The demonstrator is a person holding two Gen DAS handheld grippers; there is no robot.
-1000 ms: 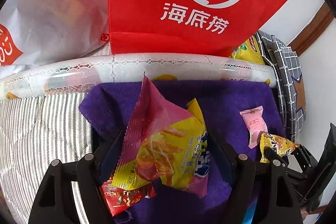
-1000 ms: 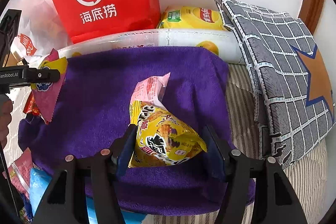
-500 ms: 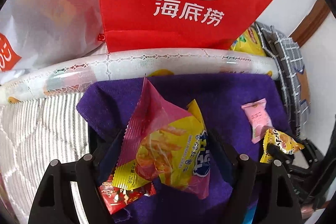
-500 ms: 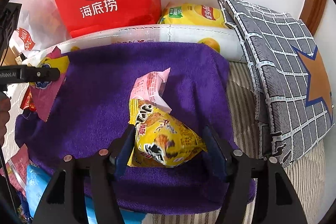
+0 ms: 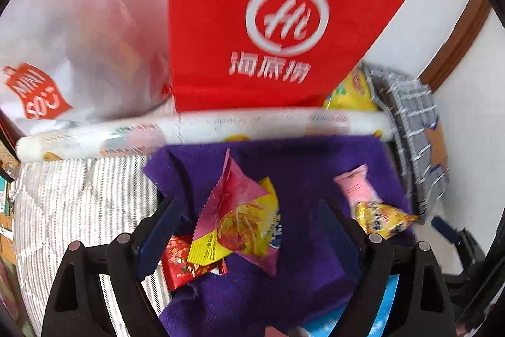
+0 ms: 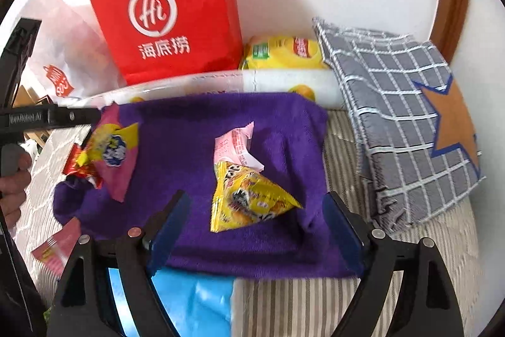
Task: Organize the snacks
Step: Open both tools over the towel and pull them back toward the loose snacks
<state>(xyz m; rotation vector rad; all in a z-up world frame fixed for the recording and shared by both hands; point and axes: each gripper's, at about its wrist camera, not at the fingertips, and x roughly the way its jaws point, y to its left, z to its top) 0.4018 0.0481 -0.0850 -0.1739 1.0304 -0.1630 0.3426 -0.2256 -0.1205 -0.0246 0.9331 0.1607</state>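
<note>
The left gripper (image 5: 249,220) has its jaws spread wide; they have just been opening. Between them, touched by neither pad, a pink and yellow snack packet (image 5: 243,220) lies on the left part of the purple towel (image 5: 284,289), partly over a red snack packet (image 5: 186,261) at the towel's near-left edge. The left finger (image 5: 157,229) stands clear of the packet's left corner, and the right finger (image 5: 337,226) is well apart from its right side.

The right gripper (image 6: 255,220) is spread just as wide, and its jaws too have just been opening. A yellow snack packet (image 6: 249,198) lies between them on the middle of the towel (image 6: 195,128), free of both pads, with a clear gap on each side. Its far end overlaps a pink snack packet (image 6: 236,144) lying just beyond it.

In the right wrist view the left gripper's black body enters from the left edge above the pink and yellow packet (image 6: 113,147), with part of a hand (image 6: 12,188) below it.

A small pink packet (image 6: 56,245) lies on the striped bedding (image 6: 315,305) off the towel's near-left corner, and something blue (image 6: 189,302) shows under its near edge. Beyond the towel lies a long white roll (image 6: 284,82); behind that stand a white bag (image 6: 63,52), a red bag (image 6: 170,5) and a yellow chip bag (image 6: 284,52). A grey checked cushion (image 6: 394,103) leans at the far right.
</note>
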